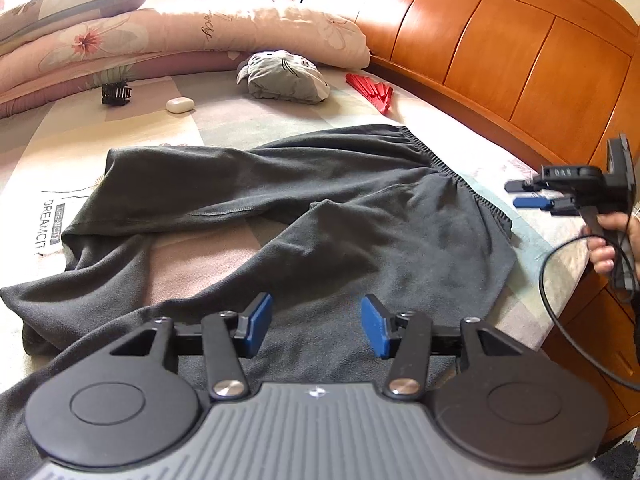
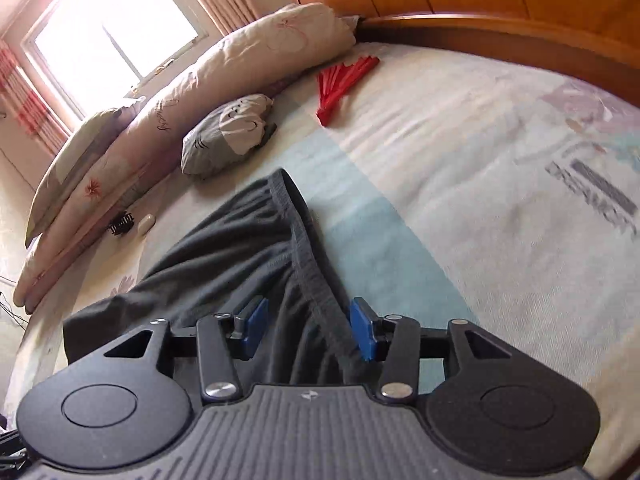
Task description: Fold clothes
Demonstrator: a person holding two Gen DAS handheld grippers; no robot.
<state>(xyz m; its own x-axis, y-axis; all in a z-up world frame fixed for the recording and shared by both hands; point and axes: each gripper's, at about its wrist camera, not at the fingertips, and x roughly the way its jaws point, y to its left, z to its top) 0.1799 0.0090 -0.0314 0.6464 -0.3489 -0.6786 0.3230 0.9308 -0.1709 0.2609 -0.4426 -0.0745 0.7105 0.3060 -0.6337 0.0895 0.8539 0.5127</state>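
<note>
Closest to the left wrist camera, the left gripper [image 1: 316, 328] hangs over the dark grey trousers [image 1: 280, 216], with its two blue pads [image 1: 258, 324] apart at a middle width and nothing between them. One trouser leg passes under the fingers, but the pads do not press on it. The trousers lie spread on the bed sheet [image 1: 224, 120], the legs going to the left and the elastic waistband [image 1: 452, 168] to the right, near the wooden headboard [image 1: 500, 56]. At the right edge a hand [image 1: 608, 248] holds the right gripper [image 1: 524, 194] above the sheet, just beside the waistband; its fingers look close together from this side, so I cannot tell the gap here. Farther back lie a grey soft toy [image 1: 284, 76], a red folding fan [image 1: 370, 88], a small white case [image 1: 180, 105], a black hair clip [image 1: 116, 94] and a rolled flowered quilt [image 1: 180, 36].

From the right wrist camera, the right gripper [image 2: 312, 332] shows its blue pads [image 2: 256, 326] apart at a middle width. The waistband [image 2: 304, 240] of the trousers [image 2: 224, 256] runs between them and passes close to the right pad, but the pads do not squeeze it. The sheet [image 2: 480, 160] beside the trousers is pale with blue patches. Behind are the toy [image 2: 228, 136], the fan [image 2: 344, 84], the quilt [image 2: 200, 92] and a bright window [image 2: 108, 40].
</note>
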